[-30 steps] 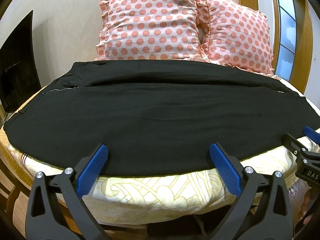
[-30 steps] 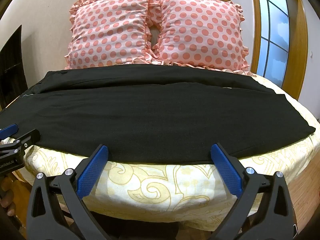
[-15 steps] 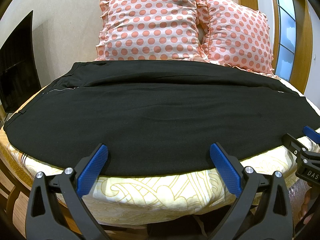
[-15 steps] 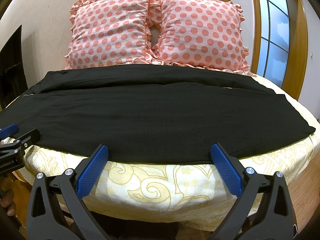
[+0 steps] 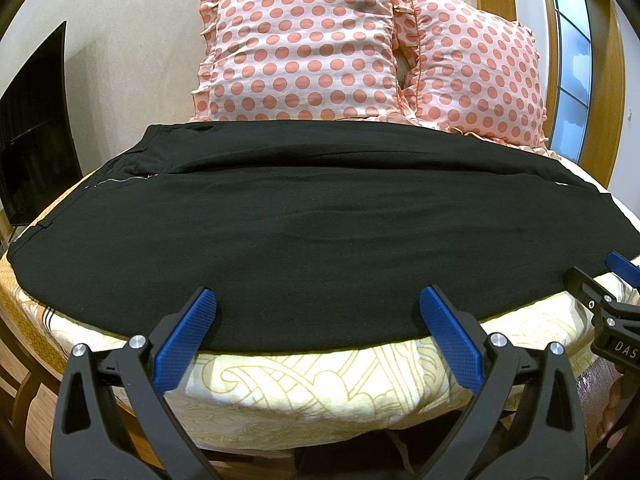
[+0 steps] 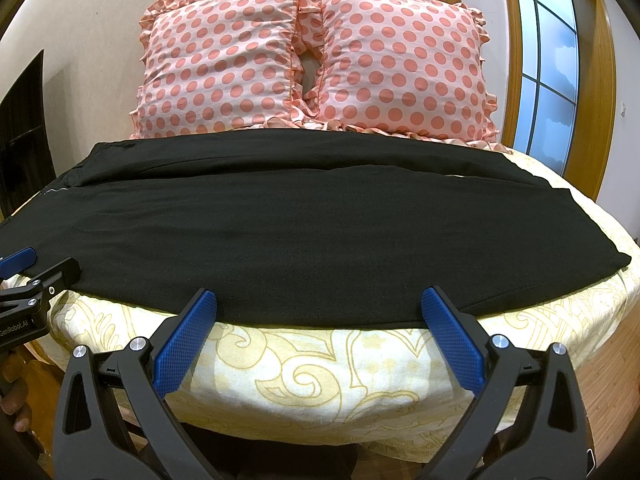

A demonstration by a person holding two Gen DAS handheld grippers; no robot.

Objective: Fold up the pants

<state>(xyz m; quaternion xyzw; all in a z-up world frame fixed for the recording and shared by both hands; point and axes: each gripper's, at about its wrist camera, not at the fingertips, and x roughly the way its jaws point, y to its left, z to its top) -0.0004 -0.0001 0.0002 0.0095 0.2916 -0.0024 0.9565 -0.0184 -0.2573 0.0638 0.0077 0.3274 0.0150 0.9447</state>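
Pants [image 5: 304, 236]: black, flat across bed [image 5: 320, 392], below pillows [image 5: 304, 48]; left gripper [image 5: 320, 316] and right gripper [image 6: 320, 316] gaping, empty, at near edge; first fold pending—next, pinch that edge.

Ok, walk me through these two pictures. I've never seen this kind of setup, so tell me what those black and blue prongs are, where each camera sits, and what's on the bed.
There is no robot arm here. A person holds a two-finger clamp-like gripper in each hand, and a fisheye camera on each one looks forward along its fingers, which bends the scene.

One picture comes from the left gripper, the other from the right gripper. The blue-padded prongs at the bottom are each gripper's own fingers. Both grippers are open and hold nothing. Each also shows at the edge of the other's view.

On the bed, over a yellow patterned bedspread, black pants lie spread flat sideways, zipper end on the left. Two pink polka-dot pillows stand behind them against the wall.
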